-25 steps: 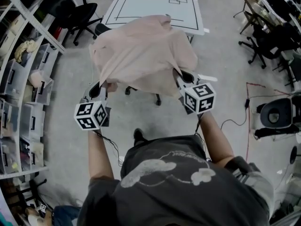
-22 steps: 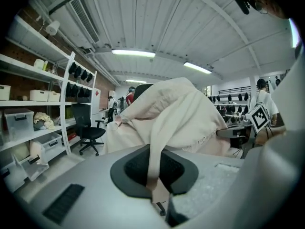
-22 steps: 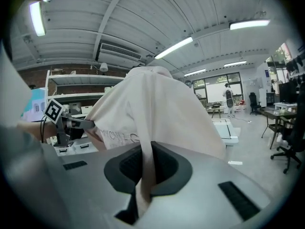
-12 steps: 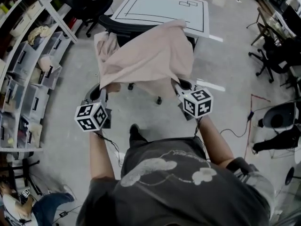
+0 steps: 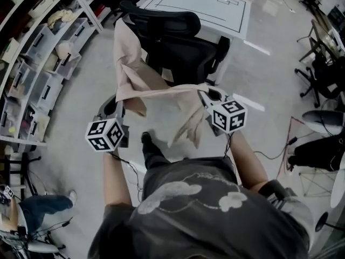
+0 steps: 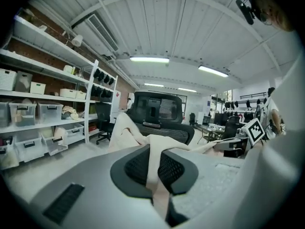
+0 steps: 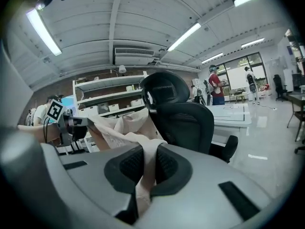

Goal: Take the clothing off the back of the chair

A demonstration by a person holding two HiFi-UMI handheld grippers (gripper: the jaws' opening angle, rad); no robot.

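Note:
A pale pink garment [image 5: 135, 82] hangs stretched between my two grippers, off the black office chair [image 5: 178, 45], whose backrest and headrest now show bare. My left gripper [image 5: 119, 102] is shut on one edge of the cloth [image 6: 155, 168]. My right gripper [image 5: 206, 95] is shut on the other edge [image 7: 147, 168], and a loose fold dangles below it. In the left gripper view the chair [image 6: 159, 120] stands straight ahead behind the cloth. The right gripper view has the chair [image 7: 183, 120] just beyond the jaws.
A white table [image 5: 207, 1] with black lines stands behind the chair. Shelving with bins [image 5: 38, 74] runs along the left. More black chairs [image 5: 323, 63] and cables lie at the right. A second person's leg [image 5: 46, 206] shows at lower left, and people stand far off [image 7: 217, 87].
Both grippers pulled the garment back toward me and to the left. It slid off the chair, which was covered before and now stands bare, and the cloth sags between the grippers.

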